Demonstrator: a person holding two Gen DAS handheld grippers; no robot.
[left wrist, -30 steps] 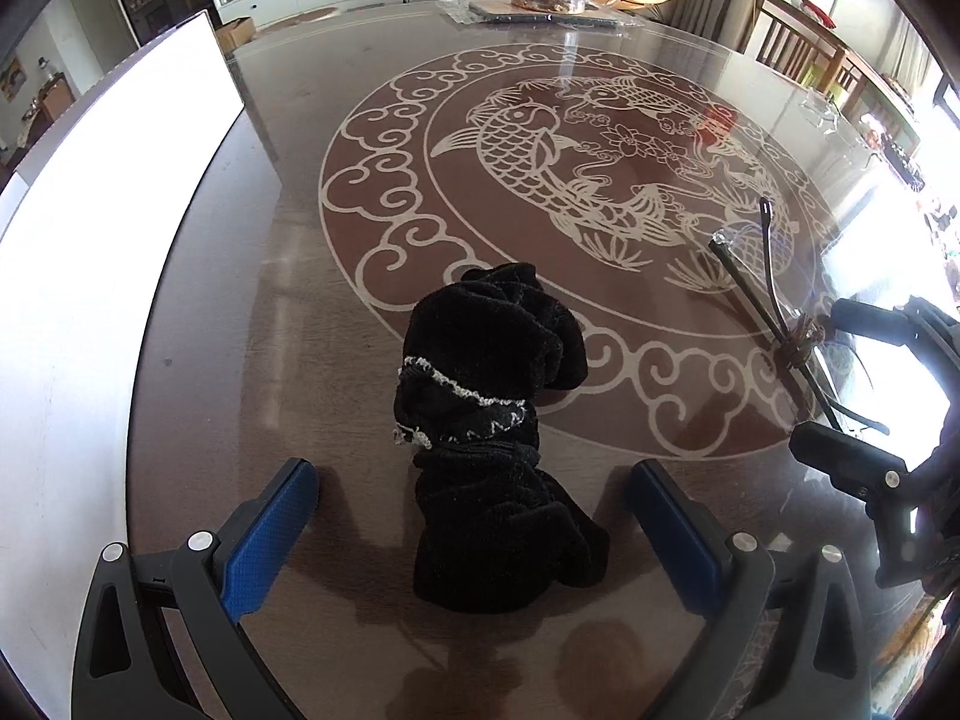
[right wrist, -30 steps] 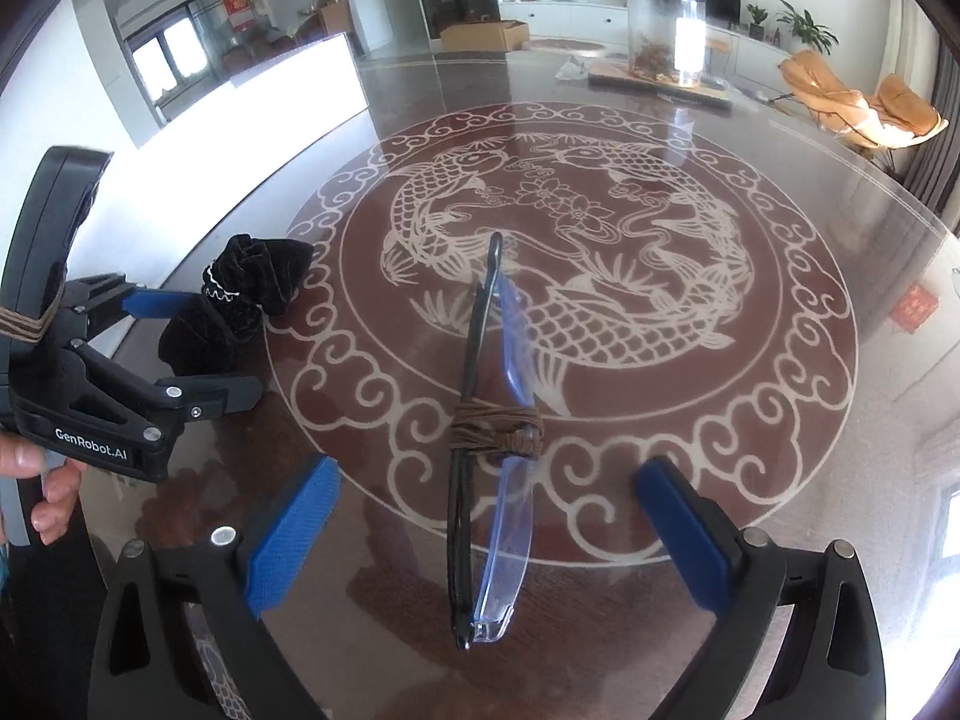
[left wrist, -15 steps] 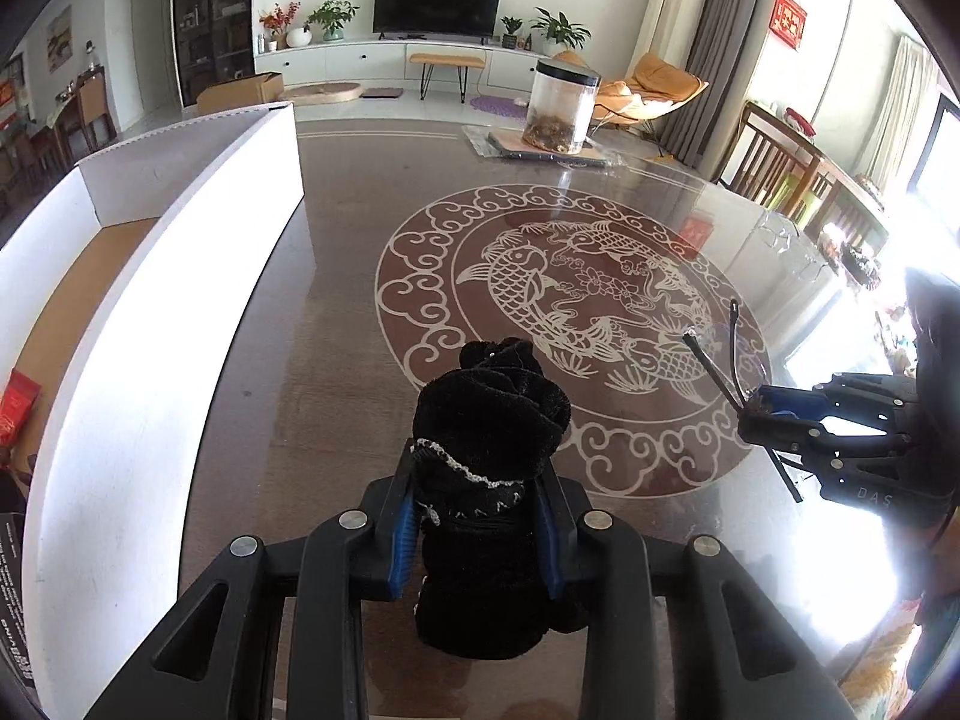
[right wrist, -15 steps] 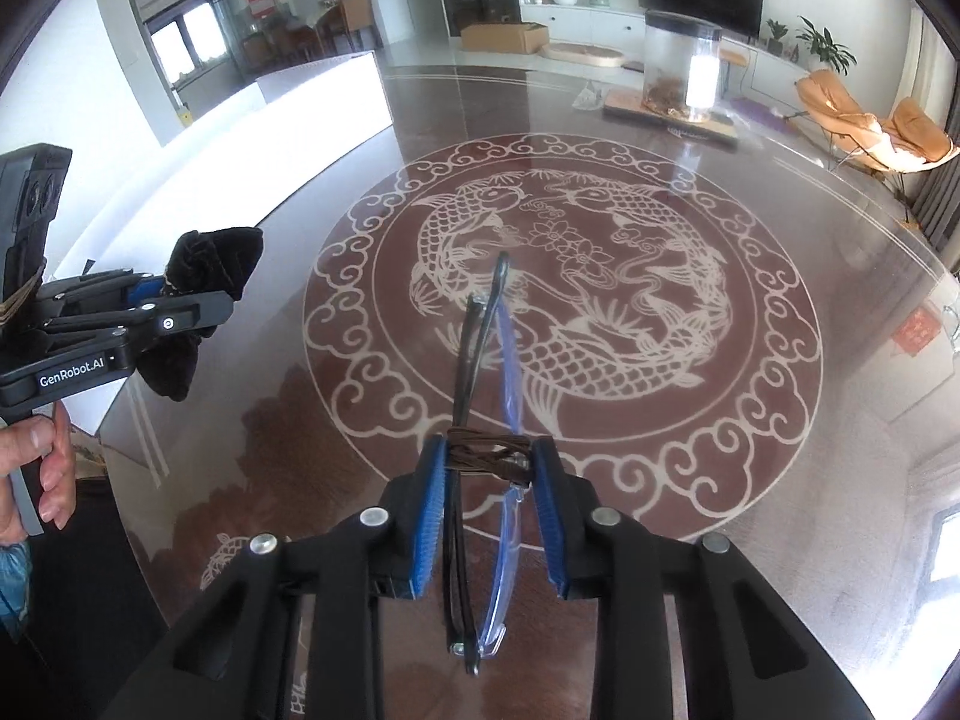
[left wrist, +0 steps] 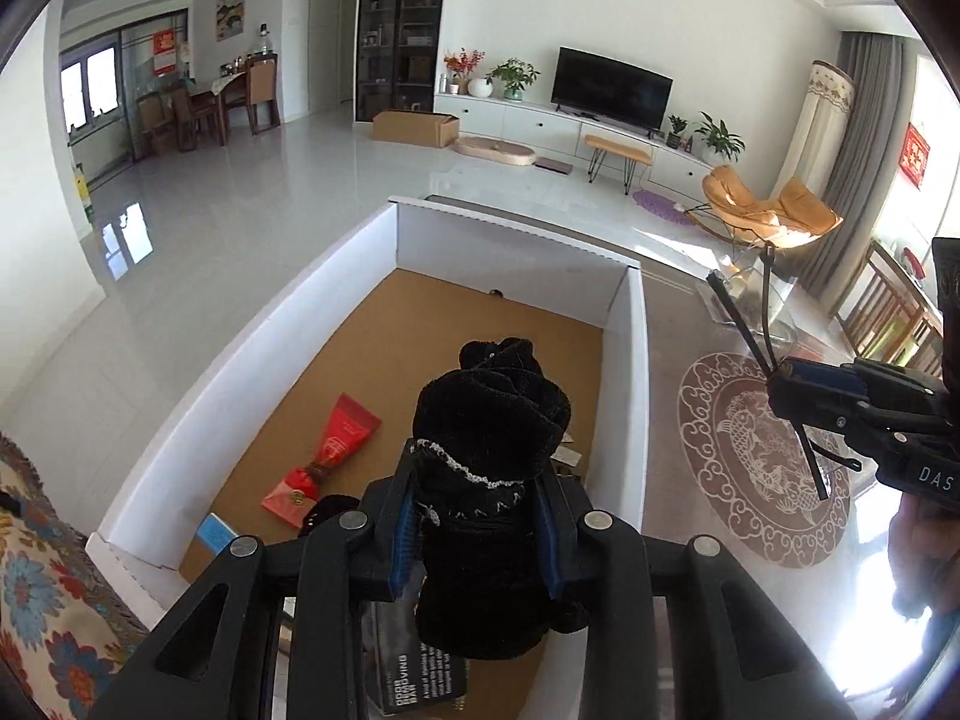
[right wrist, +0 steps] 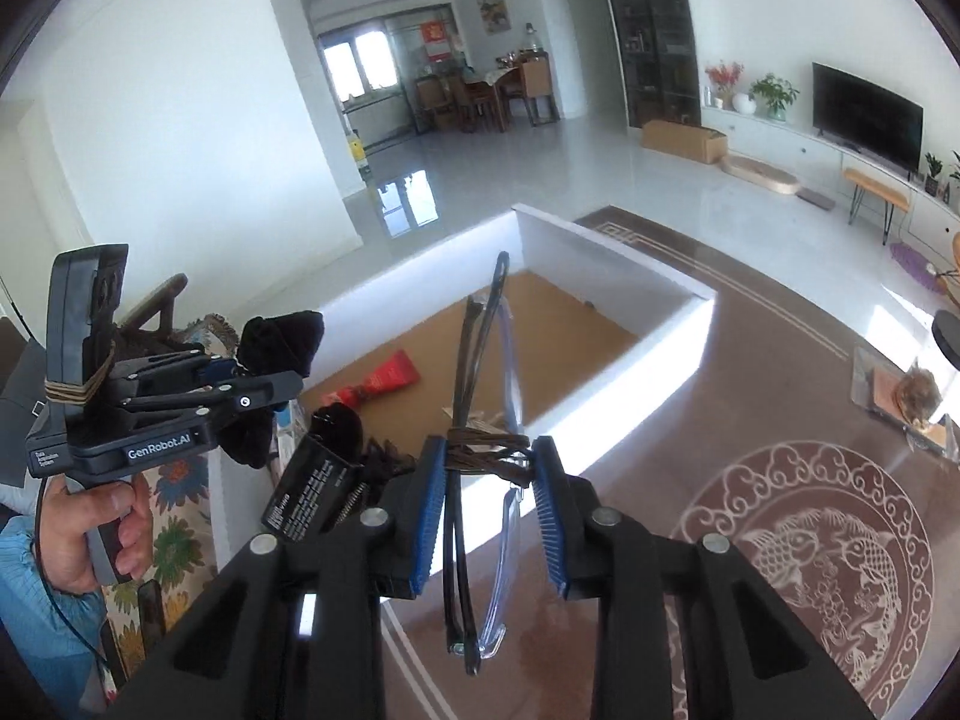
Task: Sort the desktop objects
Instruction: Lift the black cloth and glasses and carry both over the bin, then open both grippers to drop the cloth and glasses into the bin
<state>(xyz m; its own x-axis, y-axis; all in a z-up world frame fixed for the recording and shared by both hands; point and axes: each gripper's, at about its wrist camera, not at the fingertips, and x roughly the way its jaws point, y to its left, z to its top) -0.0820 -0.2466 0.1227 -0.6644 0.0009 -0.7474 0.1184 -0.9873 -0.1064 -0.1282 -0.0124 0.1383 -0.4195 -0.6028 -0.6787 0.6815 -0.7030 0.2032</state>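
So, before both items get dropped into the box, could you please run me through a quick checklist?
1. Left gripper shut on the black cloth bundle: ok.
2. Bundle over the white box, above its brown floor: ok.
3. Right gripper shut on the folded glasses, at the cord wrapped round them: ok.
4. Glasses fully over the box: not ok; the temple tips reach over the box wall, but the lens end hangs above the table.
5. Free landing spot: ok; the red tube lies left of the bundle, with bare floor beyond.
6. Height above the box floor: cannot tell.
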